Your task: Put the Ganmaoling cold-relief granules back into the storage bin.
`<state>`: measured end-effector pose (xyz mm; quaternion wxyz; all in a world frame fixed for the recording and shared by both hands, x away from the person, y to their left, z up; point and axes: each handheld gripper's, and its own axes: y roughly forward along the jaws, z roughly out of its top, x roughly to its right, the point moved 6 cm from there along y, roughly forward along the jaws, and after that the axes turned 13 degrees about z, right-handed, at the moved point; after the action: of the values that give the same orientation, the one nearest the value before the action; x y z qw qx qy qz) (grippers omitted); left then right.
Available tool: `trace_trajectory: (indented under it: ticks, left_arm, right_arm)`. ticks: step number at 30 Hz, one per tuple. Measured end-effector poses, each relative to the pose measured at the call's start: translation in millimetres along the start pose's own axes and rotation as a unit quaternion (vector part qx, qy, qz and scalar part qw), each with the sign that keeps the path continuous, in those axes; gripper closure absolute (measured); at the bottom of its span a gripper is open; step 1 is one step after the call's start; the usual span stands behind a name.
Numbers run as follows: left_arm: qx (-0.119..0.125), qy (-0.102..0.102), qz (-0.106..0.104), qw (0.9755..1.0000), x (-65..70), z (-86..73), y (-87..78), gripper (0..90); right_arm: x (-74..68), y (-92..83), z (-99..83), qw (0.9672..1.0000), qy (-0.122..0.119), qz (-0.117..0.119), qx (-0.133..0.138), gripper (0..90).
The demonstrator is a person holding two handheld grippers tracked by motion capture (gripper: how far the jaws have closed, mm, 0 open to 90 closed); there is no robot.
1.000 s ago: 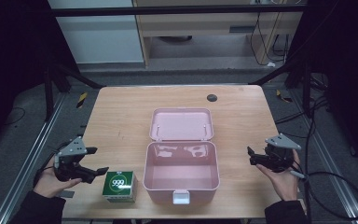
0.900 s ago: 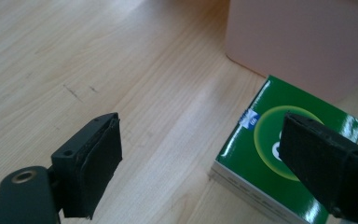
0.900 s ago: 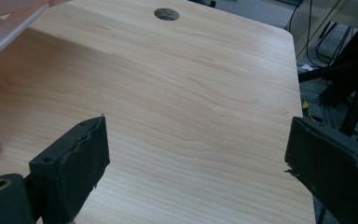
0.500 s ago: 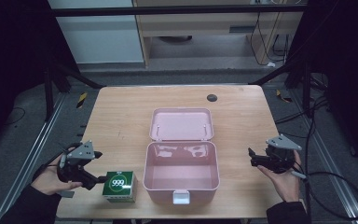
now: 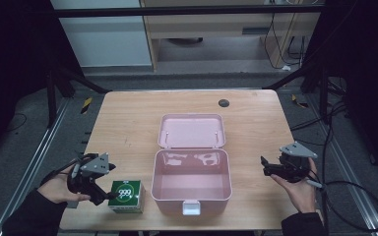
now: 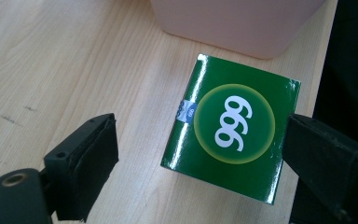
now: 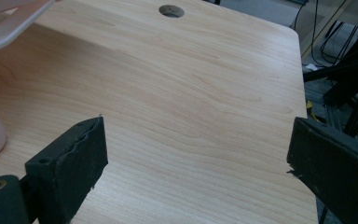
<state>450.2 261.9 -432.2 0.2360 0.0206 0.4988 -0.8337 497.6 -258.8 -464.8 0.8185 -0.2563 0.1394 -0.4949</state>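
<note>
High view, left gripper (image 5: 109, 195): held in the person's left hand (image 5: 59, 186) near the table's front left corner, its tips right at the green box.
High view, green box (image 5: 126, 196): stands on the wooden table (image 5: 128, 128) close to the front edge, just beside the pink case on its left.
High view, pink case (image 5: 191, 182): open at mid-table, lid (image 5: 192, 130) laid back behind it, white latch facing the front edge.
High view, right gripper (image 5: 266, 167): in the right hand (image 5: 300, 189), well apart from the case, above bare wood by the right edge.
Left gripper view, left gripper (image 6: 200, 154): jaws have just been opening; the green box (image 6: 233, 126) with its white "999" lies between them, a clear gap at the left pad, the right pad just beside the box edge, no grip on it.
Left gripper view, pink case (image 6: 235, 21): its wall rises just past the box.
Right gripper view, right gripper (image 7: 198, 158): jaws spread wide, nothing between them but table (image 7: 191, 102).
Right gripper view, hole (image 7: 171, 10): round, dark, near the far edge.
</note>
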Motion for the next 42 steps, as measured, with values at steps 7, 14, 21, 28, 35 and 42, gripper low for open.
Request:
trace_trajectory:
  ticks: [7,14,21,28,35,42]
  left_arm:
    - [-0.013,0.033,-0.015,0.9992,5.0,1.5,3.2,9.2]
    - [-0.019,0.061,-0.021,0.9977,9.9,5.2,7.9,6.9]
    - [-0.024,0.078,-0.029,0.9962,15.0,6.1,12.8,6.0]
    - [-0.034,0.080,-0.034,0.9956,19.6,5.2,22.6,5.1]
    - [-0.041,0.085,-0.038,0.9948,22.8,5.6,30.6,4.1]
    - [-0.048,0.089,-0.043,0.9939,25.5,5.7,42.1,4.1]
  right_arm:
    - [-3.2,3.7,-1.0,1.0000,-0.006,0.004,-0.006,4.9]
    - [-3.2,3.1,-0.8,0.9999,-0.006,0.006,-0.007,4.6]
    - [-4.3,5.5,-2.2,0.9999,-0.007,0.007,-0.014,4.1]
    - [-5.6,7.1,-2.8,0.9998,-0.007,0.010,-0.018,3.9]
    - [-5.5,8.9,-4.6,0.9997,-0.006,0.010,-0.023,3.8]
    - [-5.2,9.5,-5.7,0.9996,-0.005,0.012,-0.026,3.7]
